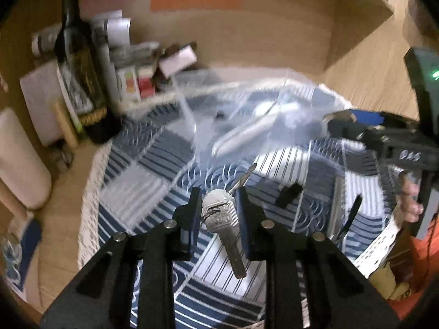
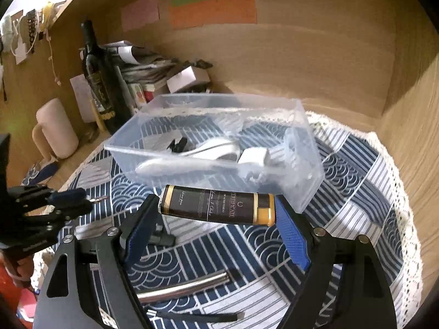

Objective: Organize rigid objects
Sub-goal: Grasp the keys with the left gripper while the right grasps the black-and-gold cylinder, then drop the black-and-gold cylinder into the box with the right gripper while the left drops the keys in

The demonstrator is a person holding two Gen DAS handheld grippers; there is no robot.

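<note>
My left gripper [image 1: 216, 205] is shut on a set of silver keys [image 1: 223, 219] and holds it above the patterned cloth; it also shows at the left of the right wrist view [image 2: 82, 200]. My right gripper [image 2: 216, 205] is shut end to end on a dark brown lighter with gold bands [image 2: 216, 205], just in front of the clear plastic box [image 2: 310, 192]. The box holds several white items [image 2: 208, 150] and a small black clip [image 2: 177, 145]. In the left wrist view the box [image 1: 247, 115] is blurred, with the right gripper [image 1: 354, 128] beside it.
A blue and white patterned cloth [image 2: 356, 164] covers the wooden desk. A metal tube [image 2: 183, 288], a black pen [image 2: 197, 315] and a small black part [image 2: 162, 237] lie on it. A wine bottle [image 2: 98, 76], papers, boxes and a pink cup [image 2: 56, 128] stand at the back left.
</note>
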